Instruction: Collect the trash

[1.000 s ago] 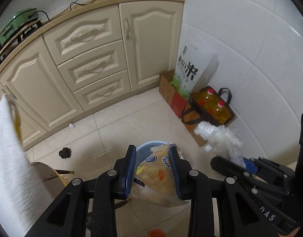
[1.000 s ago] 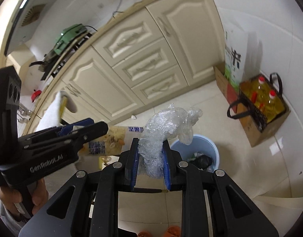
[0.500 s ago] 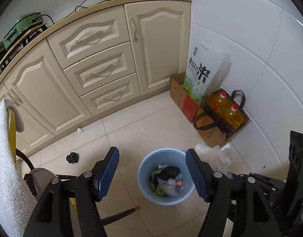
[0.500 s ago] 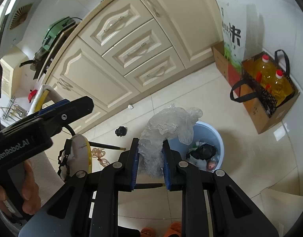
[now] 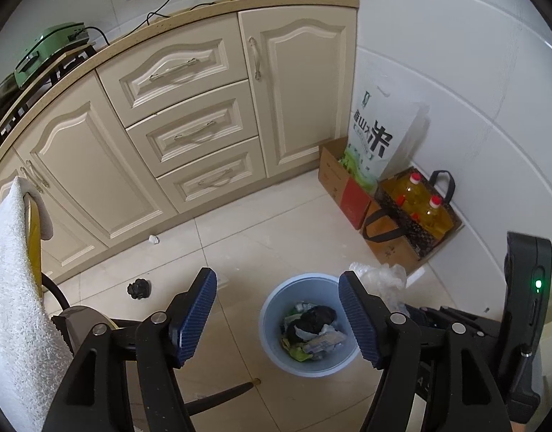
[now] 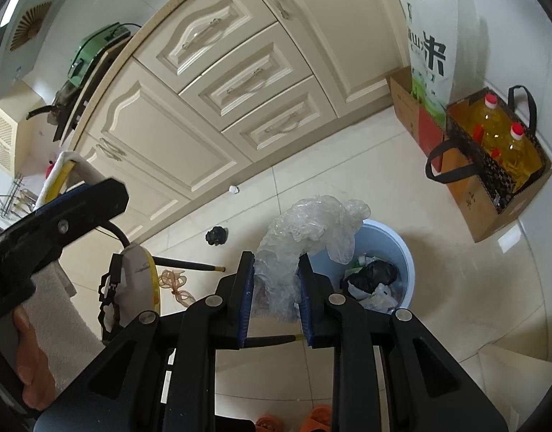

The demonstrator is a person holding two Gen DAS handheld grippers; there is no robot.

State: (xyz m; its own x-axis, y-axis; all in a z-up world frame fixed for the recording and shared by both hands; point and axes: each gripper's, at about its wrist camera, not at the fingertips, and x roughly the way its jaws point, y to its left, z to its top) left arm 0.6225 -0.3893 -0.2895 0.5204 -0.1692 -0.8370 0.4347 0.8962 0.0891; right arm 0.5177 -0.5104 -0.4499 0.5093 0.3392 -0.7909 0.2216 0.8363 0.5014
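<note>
Jaws: left gripper (image 5: 277, 318) spread, nothing between | right gripper (image 6: 276, 300) clamped on crumpled clear plastic wrap (image 6: 304, 230), held beside blue bin (image 6: 402, 248) rim | wrap judged light, soft, springy; best gripped at bunched base.

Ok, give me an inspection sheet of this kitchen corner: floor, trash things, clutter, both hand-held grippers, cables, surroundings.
Surface: pale tiled floor, bare in the middle.
Job's things: blue bin part full of mixed trash; crumpled clear plastic in the right hand-held gripper.
Clutter: small black lump and white scrap near the cabinets; orange string on the floor.
Grippers: left hand-held gripper open above the bin, its jaws have just been opening, nothing between them; right hand-held gripper shut on the plastic.
Cables: black cord running up to a wall socket.
Surroundings: cream cabinets, rice bag, oil bottles in a carrier, green appliance.
</note>
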